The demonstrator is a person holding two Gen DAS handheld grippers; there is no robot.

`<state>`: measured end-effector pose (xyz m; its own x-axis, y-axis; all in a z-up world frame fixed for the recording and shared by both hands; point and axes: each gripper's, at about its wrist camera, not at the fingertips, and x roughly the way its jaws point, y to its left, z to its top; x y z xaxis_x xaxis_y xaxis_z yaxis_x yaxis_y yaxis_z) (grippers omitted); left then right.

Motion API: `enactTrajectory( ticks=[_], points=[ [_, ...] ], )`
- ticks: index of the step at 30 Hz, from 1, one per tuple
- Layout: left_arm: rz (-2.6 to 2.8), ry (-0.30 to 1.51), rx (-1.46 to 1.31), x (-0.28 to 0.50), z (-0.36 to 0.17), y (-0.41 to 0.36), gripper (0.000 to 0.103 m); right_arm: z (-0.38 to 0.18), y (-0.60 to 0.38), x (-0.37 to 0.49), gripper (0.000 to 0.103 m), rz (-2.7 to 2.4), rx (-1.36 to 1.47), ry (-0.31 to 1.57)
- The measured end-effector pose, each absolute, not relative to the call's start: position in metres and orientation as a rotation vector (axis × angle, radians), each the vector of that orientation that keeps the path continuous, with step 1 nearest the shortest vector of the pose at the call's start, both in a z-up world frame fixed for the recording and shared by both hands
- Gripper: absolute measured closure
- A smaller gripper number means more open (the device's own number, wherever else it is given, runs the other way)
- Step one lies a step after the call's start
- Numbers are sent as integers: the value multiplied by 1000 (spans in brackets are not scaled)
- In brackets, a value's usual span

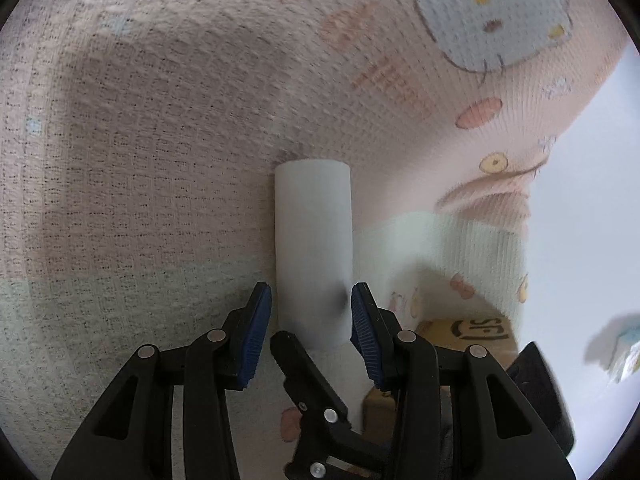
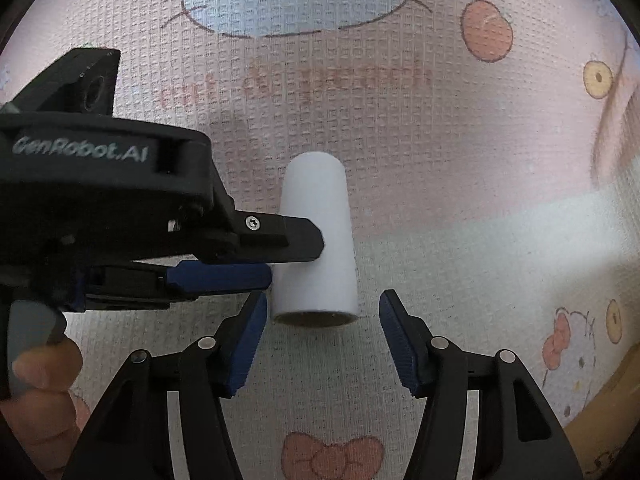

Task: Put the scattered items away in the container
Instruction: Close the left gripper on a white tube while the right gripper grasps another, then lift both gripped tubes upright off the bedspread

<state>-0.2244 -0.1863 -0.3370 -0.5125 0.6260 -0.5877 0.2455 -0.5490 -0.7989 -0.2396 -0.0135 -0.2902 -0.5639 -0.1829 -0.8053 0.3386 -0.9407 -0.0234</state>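
Note:
A white paper roll [image 1: 314, 240] lies on the pink patterned cloth [image 1: 140, 160]. My left gripper [image 1: 310, 328] straddles the roll's near end; its blue pads [image 1: 362, 320] sit at both sides of the roll, the right pad touching it. In the right wrist view the roll [image 2: 316, 248] lies end-on, its cardboard core facing me. The left gripper [image 2: 296, 256] reaches in from the left and closes on the roll's side. My right gripper [image 2: 322, 340] is open and empty just before the roll's near end.
A brown cardboard box [image 1: 472, 340] with black lettering stands at the right behind my left gripper's fingers. The cloth's edge and a pale floor [image 1: 592, 220] lie to the right. A hand [image 2: 44, 392] holds the left gripper.

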Motion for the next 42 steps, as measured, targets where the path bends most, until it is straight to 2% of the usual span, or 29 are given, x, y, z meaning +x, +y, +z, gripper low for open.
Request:
enactTrajectory(
  ticks=[2,4,11,19,27,31,36,42],
  points=[
    [2167,-1300,-1389,-223,-333,-183,64,-289,-16,-236,58,-2494,1285,253],
    [2184,-1262,-1397,-220,-330,-179,64,-289,-19,-233,62,-2487,1301,299],
    [2192,-1176,-1441,-197,-323,-166,64,-284,-20,-222,62,-2438,1394,297],
    [2172,-1177,-1475,-143,-316,-144,65,-274,-18,-179,62,-2381,1503,264],
    [2178,-1056,-1498,-83,-303,-112,65,-263,2,-123,62,-2338,1630,94],
    [2174,-1067,-1511,-57,-301,-103,65,-260,10,-97,62,-2319,1678,-35],
    [2123,-1134,-1551,-29,-306,-104,65,-259,0,-86,62,-2297,1688,28],
    [2139,-1107,-1636,-21,-311,-104,65,-267,17,-62,62,-2284,1718,40]
  ],
)
